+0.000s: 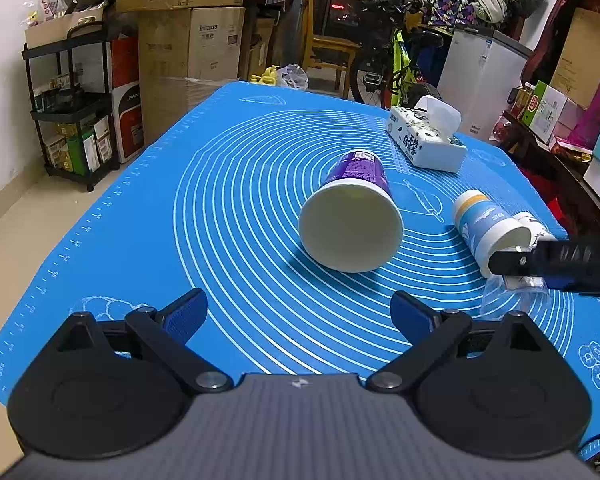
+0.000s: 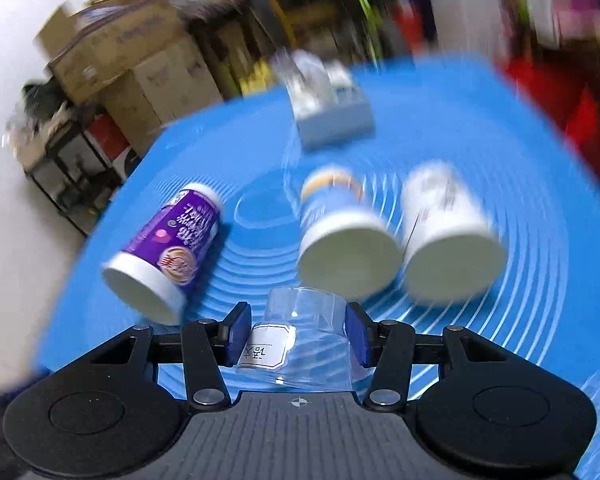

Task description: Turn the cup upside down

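My right gripper (image 2: 298,330) is shut on a clear plastic cup (image 2: 300,344) with a white label, held on its side between the blue pads. In the left wrist view that cup (image 1: 516,296) shows under the right gripper's fingers (image 1: 512,261) at the right edge. A purple paper cup (image 1: 354,216) (image 2: 168,248), a blue-and-white cup (image 1: 486,228) (image 2: 340,236) and a white cup (image 2: 448,240) lie on their sides on the blue mat (image 1: 240,208). My left gripper (image 1: 299,316) is open and empty, short of the purple cup.
A tissue box (image 1: 426,140) (image 2: 328,108) lies at the mat's far side. Cardboard boxes (image 1: 188,40), a black shelf (image 1: 72,108) and a bicycle (image 1: 396,64) stand beyond the table. The right wrist view is motion-blurred.
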Demonstrator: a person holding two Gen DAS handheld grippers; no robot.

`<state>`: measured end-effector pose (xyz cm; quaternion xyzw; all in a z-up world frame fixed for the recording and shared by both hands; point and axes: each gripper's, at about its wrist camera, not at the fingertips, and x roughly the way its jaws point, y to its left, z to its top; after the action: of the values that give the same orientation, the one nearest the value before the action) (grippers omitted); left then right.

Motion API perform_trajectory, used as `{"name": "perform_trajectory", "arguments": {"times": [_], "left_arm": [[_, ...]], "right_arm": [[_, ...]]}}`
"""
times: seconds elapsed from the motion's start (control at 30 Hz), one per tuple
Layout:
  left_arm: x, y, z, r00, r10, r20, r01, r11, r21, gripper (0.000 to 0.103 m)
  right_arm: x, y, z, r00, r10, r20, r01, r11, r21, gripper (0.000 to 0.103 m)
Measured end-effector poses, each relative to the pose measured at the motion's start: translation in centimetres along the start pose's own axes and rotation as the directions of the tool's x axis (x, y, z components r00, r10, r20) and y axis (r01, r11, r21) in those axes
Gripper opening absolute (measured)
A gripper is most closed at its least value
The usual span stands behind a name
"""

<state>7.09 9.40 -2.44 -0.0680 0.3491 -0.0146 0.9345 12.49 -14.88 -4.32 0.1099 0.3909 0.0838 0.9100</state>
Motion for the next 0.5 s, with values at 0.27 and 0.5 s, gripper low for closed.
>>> {"name": "perform_trajectory", "arguments": {"times": [0.27,0.5], "left_arm": [[-0.3,-1.2,-0.7,1.0,-0.021,0.001,0.02,0.999,0.034,0.097],[-0.4,-2.0,-1.3,0.999,-0.031,-0.014,0.031,0.998,0.046,0.097]], "right_arm": [[-2.5,1.1,-4.1,0.994,-0.013,0.104,0.037,0.972,-0.23,0.056],[-3.8,2.0,-5.8,0.996,-0.032,0.086,0.056,0.957,-0.285,0.056]]}}
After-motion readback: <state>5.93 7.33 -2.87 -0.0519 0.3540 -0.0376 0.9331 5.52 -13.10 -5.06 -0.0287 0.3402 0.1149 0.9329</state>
